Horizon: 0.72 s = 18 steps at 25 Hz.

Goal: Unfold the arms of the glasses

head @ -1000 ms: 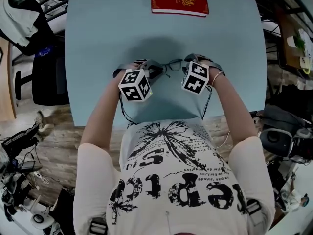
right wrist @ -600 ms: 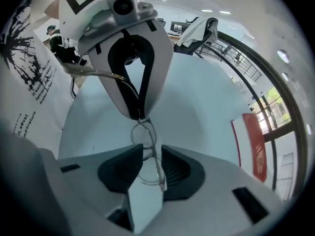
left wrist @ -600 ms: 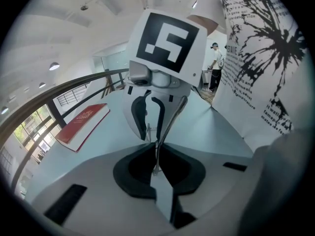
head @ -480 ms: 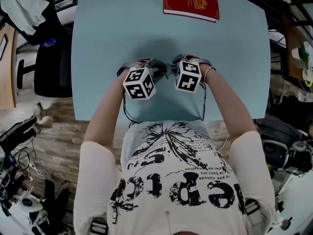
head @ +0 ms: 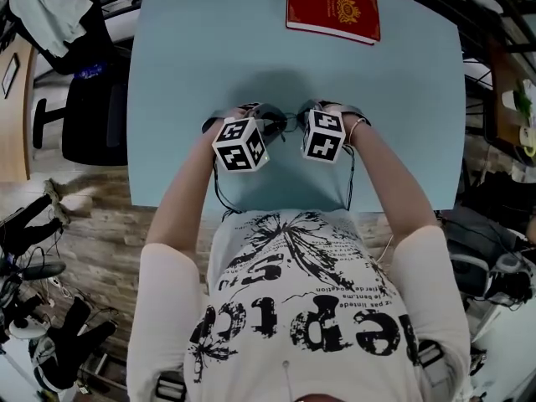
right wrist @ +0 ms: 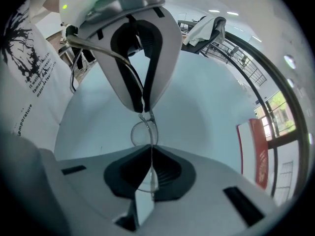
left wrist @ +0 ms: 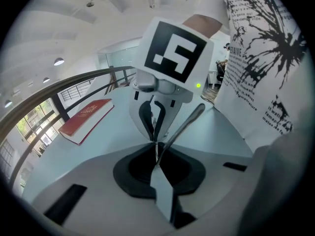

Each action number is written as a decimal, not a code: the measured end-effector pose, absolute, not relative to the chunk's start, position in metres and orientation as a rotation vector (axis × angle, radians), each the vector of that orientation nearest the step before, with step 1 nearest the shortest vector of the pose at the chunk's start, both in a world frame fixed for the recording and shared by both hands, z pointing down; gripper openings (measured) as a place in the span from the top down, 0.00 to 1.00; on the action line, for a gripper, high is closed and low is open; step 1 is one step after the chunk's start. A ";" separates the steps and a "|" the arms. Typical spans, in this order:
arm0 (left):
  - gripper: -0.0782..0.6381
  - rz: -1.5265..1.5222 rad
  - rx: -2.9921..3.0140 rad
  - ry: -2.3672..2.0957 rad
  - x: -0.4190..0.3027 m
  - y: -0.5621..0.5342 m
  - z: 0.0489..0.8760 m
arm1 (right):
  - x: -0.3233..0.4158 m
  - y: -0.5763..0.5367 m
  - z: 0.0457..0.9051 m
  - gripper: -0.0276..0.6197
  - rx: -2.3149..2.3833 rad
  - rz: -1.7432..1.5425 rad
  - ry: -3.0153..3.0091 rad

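The thin wire-rimmed glasses [head: 286,123] are held just above the light blue table [head: 209,48], between my two grippers. In the left gripper view my left gripper [left wrist: 156,154] is shut on one end of the frame, and a metal arm [left wrist: 191,123] sticks out from there toward the person. My right gripper [right wrist: 150,149] faces it, its jaws closing with the pads pressed on the rim beside a lens [right wrist: 144,133]. In the head view the left gripper [head: 266,125] and right gripper [head: 302,118] nearly meet, and their marker cubes hide most of the glasses.
A red book [head: 333,10] lies at the table's far edge, also visible as the red book [left wrist: 86,119] in the left gripper view. The person's torso is close to the near edge. A black chair [head: 88,115] stands left of the table.
My right gripper has moved left toward the left one and gone from wide open to closed on the glasses' frame. The left gripper kept still and shut.
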<state>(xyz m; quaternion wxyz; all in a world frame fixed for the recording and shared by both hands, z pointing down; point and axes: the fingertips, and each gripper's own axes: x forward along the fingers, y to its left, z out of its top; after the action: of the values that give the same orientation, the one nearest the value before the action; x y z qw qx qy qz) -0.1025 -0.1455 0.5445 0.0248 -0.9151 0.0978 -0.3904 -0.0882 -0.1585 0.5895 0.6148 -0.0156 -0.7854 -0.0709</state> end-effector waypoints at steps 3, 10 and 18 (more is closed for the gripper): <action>0.85 -1.218 -2.833 0.285 -0.103 -0.145 0.546 | -0.083 -0.157 0.579 0.93 -0.027 -0.190 -1.837; 0.85 -1.241 -2.829 0.295 -0.097 -0.151 0.549 | -0.067 -0.158 0.553 0.93 0.023 -0.177 -1.916; 0.85 -1.291 -2.807 0.280 -0.096 -0.152 0.555 | -0.054 -0.153 0.531 0.93 0.020 -0.139 -2.066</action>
<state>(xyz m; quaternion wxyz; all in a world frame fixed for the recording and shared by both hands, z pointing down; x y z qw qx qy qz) -0.0960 -0.1521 0.5549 0.0197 -0.9046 0.0902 -0.4161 -0.0543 -0.1525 0.5314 0.5104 0.0084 -0.8580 -0.0576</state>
